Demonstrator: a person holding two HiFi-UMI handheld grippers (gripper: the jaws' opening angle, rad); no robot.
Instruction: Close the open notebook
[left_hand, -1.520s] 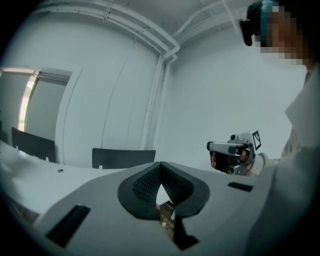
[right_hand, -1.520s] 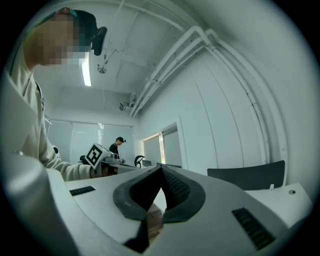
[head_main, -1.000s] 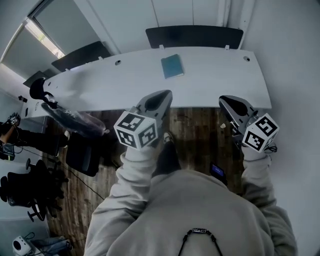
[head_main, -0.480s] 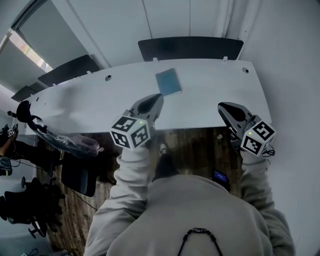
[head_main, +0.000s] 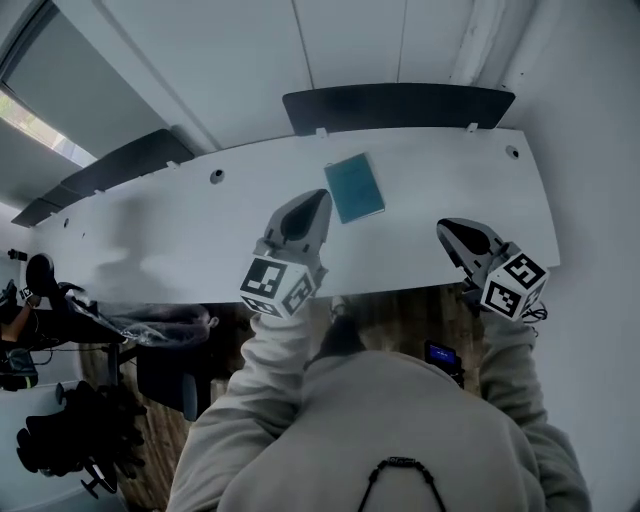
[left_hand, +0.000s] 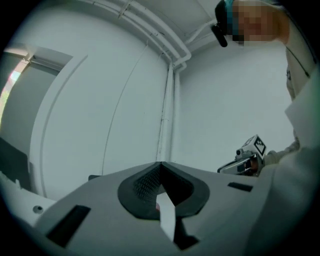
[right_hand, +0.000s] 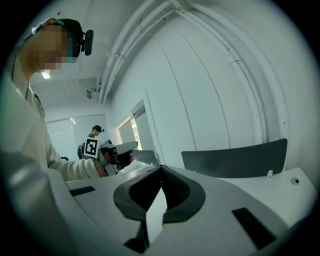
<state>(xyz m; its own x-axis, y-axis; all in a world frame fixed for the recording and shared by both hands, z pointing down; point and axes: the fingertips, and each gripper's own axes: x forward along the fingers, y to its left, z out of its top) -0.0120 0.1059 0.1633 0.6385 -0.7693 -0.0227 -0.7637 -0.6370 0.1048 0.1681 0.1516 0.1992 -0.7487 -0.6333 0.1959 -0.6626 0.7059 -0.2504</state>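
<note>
Both grippers have come forward since a second ago. Back then they hung over the brown floor (head_main: 400, 312) in front of the table (head_main: 150, 215), and now their tips are over its white top. Far on the left, below the table's near edge, there are black chairs (head_main: 70, 445) and a crinkly see-through bag (head_main: 165, 322). Next comes the left gripper (head_main: 318, 200). It points level across the table, and its tip is just beside the near left corner of the notebook (head_main: 354, 187). I cannot tell if it touches it. Its two jaws are pressed together with nothing between them. The notebook lies flat on the table, about in the middle and nearer the far edge, with its blue-green cover facing up. Behind the table a long dark panel (head_main: 400, 105) stands against the white wall. On the right is the right gripper (head_main: 447, 230). Its tip is over the near edge of the table, well apart from the notebook. Its jaws are together too, and they hold nothing. At the back of the left gripper sits a cube (head_main: 277, 286) with black and white squares, right by the person's pale sleeve (head_main: 270, 350). The right gripper has one too.
</note>
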